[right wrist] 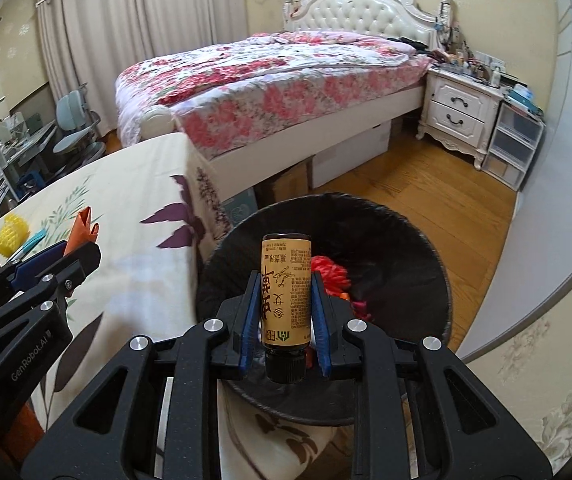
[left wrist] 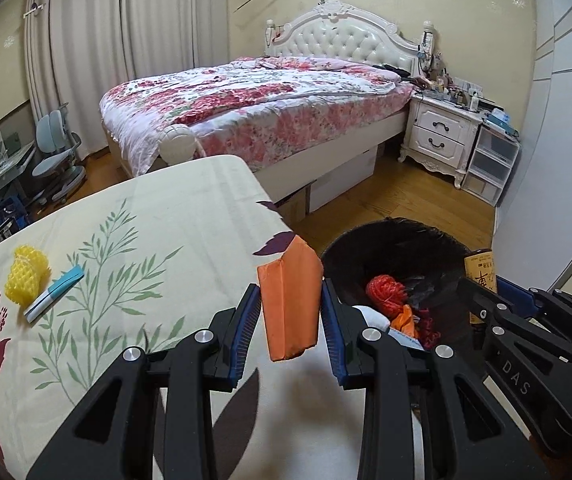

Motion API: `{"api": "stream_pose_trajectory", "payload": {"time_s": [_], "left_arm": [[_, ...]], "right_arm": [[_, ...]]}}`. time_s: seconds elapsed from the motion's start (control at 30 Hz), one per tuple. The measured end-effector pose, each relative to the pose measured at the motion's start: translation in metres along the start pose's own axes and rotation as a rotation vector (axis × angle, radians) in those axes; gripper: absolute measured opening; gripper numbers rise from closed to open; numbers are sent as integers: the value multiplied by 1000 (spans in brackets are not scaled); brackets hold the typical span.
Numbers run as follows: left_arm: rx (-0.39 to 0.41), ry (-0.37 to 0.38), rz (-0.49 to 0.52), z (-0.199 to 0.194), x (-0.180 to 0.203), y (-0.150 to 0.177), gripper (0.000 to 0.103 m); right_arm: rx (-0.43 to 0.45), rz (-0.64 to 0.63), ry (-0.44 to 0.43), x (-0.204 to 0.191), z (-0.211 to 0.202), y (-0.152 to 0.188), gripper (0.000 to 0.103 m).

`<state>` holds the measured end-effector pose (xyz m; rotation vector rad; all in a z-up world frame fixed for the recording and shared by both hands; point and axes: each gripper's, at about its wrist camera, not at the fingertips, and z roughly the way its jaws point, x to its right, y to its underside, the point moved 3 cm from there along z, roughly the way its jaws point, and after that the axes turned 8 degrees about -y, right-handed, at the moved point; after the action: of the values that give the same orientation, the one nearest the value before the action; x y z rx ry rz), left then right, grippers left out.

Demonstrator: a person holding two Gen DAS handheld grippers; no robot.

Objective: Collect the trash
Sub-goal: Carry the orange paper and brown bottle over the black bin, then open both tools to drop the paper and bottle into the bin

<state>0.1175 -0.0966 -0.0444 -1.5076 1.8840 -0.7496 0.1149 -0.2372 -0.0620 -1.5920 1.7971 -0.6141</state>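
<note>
1. Bedroom with a wood floor (right wrist: 438, 200): you stand at a table under a cream cloth printed with leaves and flowers (left wrist: 133, 240), and a round bin lined in black (right wrist: 426, 248) sits on the floor just off its corner.
2. Your left gripper (left wrist: 290, 320) is clenched on a flat orange packet (left wrist: 290, 304), blue pads pressing its two sides; the packet stands upright, above the table's edge and just beside the bin's rim.
3. Your right gripper (right wrist: 283, 312) grips a brown glass bottle with a yellow label (right wrist: 286, 292), held cap towards the camera and base pointing away, directly over the bin's open mouth.
4. Inside the bin lie a bundle of red mesh netting (left wrist: 386, 290), a scrap of orange, and something white near the rim that you cannot identify from here.
5. Farther back on the cloth, to the left, a yellow foam fruit net (left wrist: 26, 278) lies touching a slim blue-and-white wrapper (left wrist: 54, 292).
6. Beyond the table is a bed with a pink floral quilt (left wrist: 253, 100) and a white tufted headboard (left wrist: 342, 38); a white two-drawer nightstand (left wrist: 442, 132) with a cluttered top stands beside it, with clear plastic drawers (left wrist: 490, 164) next to that.
7. At the far left are long curtains (left wrist: 97, 40) and a pale blue desk chair (left wrist: 55, 148).
</note>
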Motion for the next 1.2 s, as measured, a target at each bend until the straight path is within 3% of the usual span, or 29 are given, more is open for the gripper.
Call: {"api": "stream_pose_trajectory", "payload": {"time_s": [0.27,0.83,0.9,1.03,1.1,1.2], "left_arm": [[11,13,56,13,33,-6,34],[-19,11,88,34,55,-12,36],[-24,11,87,35,54,-11,41],[-13,-1,81,33,52,-11,63],[-5,-12,79,32,50,-12,72],[11,-35,71,29,45,-12,76]], "right_arm": [[-6,37,47,27,8,-1,23],[-4,68,78,44,13,-1,24],[-1,69,83,46,13,-1,25],[4,75,98,48,11,-1,32],[13,77,113,50,10,-1,44],[26,71,139,50,7,-2,58]]}}
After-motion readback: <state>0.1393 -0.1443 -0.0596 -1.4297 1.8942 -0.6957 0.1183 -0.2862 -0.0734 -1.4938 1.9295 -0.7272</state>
